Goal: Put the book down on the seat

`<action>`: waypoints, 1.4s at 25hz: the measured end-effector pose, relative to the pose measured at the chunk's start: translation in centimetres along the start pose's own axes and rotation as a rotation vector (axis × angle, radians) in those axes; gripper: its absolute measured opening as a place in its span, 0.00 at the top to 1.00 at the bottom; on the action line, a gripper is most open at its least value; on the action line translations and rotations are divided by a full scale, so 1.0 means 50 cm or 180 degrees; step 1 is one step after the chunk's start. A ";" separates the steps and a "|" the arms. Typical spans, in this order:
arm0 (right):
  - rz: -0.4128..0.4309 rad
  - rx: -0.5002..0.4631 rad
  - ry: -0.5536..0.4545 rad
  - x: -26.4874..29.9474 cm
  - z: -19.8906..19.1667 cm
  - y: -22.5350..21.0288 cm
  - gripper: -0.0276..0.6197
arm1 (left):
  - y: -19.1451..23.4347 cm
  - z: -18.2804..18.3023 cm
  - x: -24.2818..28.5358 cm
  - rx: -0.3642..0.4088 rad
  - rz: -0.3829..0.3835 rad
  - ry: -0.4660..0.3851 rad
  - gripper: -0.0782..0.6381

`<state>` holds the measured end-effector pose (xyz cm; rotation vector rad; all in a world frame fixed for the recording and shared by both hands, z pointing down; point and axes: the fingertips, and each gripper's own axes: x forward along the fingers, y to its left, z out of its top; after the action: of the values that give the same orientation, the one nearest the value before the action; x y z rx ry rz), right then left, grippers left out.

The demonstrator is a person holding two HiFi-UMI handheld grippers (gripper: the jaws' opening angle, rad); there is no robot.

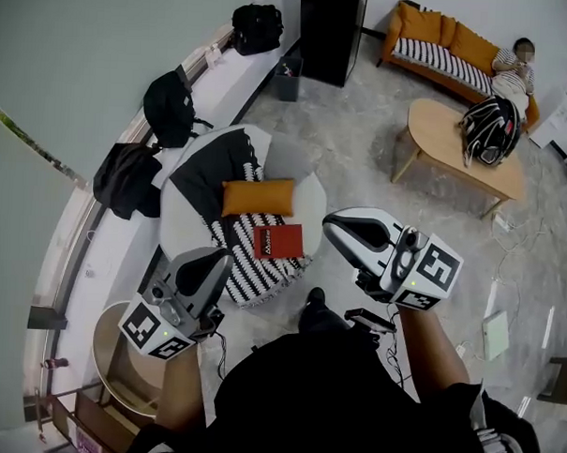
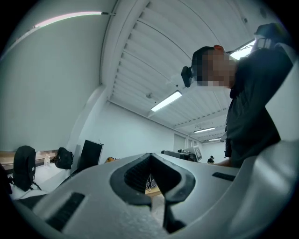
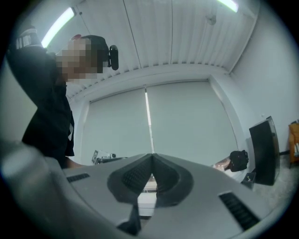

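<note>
The red book (image 1: 278, 240) lies flat on the round white seat (image 1: 308, 208). It rests on a black-and-white striped cloth (image 1: 249, 271) draped over the seat's near side, just in front of an orange cushion (image 1: 258, 197). Both claws are held in the air on the person's side of the seat, well clear of the book. The left claw (image 1: 224, 258) is low on the left above the seat's edge, and the right claw (image 1: 330, 225) is off to the right over the floor. In the left gripper view the left claw (image 2: 150, 157) is clenched, its dark pads meeting at the tip with nothing between them. The right gripper view shows the right claw (image 3: 152, 157) clenched and empty in the same way. Three black backpacks (image 1: 171, 108) sit along the window ledge beyond the seat. Farther off, a wooden tabletop (image 1: 437, 143) carries a dark striped item (image 1: 491, 129), possibly a bag, though it is too small to tell. Behind it a person (image 1: 510, 76) sits on an orange sofa (image 1: 433, 35).
</note>
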<state>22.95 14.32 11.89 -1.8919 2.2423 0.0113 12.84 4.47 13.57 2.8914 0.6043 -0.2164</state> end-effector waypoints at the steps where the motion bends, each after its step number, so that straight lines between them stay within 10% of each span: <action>1: -0.0019 0.0004 0.0005 -0.004 -0.008 0.025 0.91 | -0.015 0.000 -0.018 -0.0002 -0.0019 -0.0004 0.86; 16: -0.0207 0.0242 0.0217 -0.075 -0.126 0.321 0.91 | -0.221 -0.087 -0.228 -0.0499 -0.0213 -0.0036 0.86; 35: -0.0025 0.0246 0.0294 -0.216 -0.139 0.296 0.91 | -0.337 -0.144 -0.124 -0.0545 -0.0195 0.0069 0.86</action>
<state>9.14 26.52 18.58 -1.8976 2.2591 -0.1650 1.11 18.75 19.26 2.7166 0.6806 -0.1344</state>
